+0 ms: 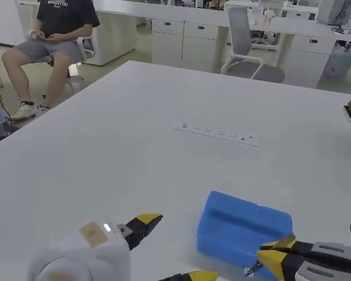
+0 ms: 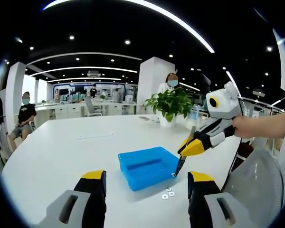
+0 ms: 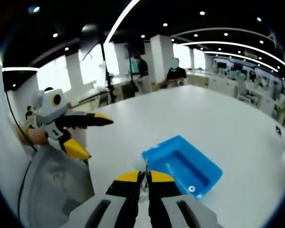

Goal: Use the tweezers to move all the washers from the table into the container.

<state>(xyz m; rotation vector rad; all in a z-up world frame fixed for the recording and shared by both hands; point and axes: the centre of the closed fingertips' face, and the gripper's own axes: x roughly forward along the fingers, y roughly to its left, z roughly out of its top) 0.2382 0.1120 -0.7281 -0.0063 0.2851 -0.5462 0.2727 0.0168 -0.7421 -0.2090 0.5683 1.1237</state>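
We see the washers (image 2: 168, 192) as a small cluster of pale rings lying on the white desk (image 1: 134, 129), just beside the near right corner of the blue container (image 2: 145, 166) in the left gripper view. In the right gripper view one more small pale ring sits inside the container, by its near corner. The tweezers (image 2: 181, 162) slant down with their tips just above the desk at that same corner, close to the loose washers. We cannot tell whether the tips touch anything. The right gripper (image 3: 142, 176) has its jaws pressed together on the tweezers' upper end. The left gripper (image 2: 146, 176) hangs short of the container with its jaws wide apart and nothing between them. In the head view it sits at the bottom left, the right gripper at the bottom right, and the container between and a little beyond them. Past the container the desk runs broad and bare up to a flush socket strip (image 1: 216, 133). A potted plant (image 2: 171, 104) stands near the desk's far edge. Beyond the desk's left corner a person (image 1: 52, 35) sits on a chair, and an office chair (image 1: 251, 47) stands by the cabinets, both well apart from the work.
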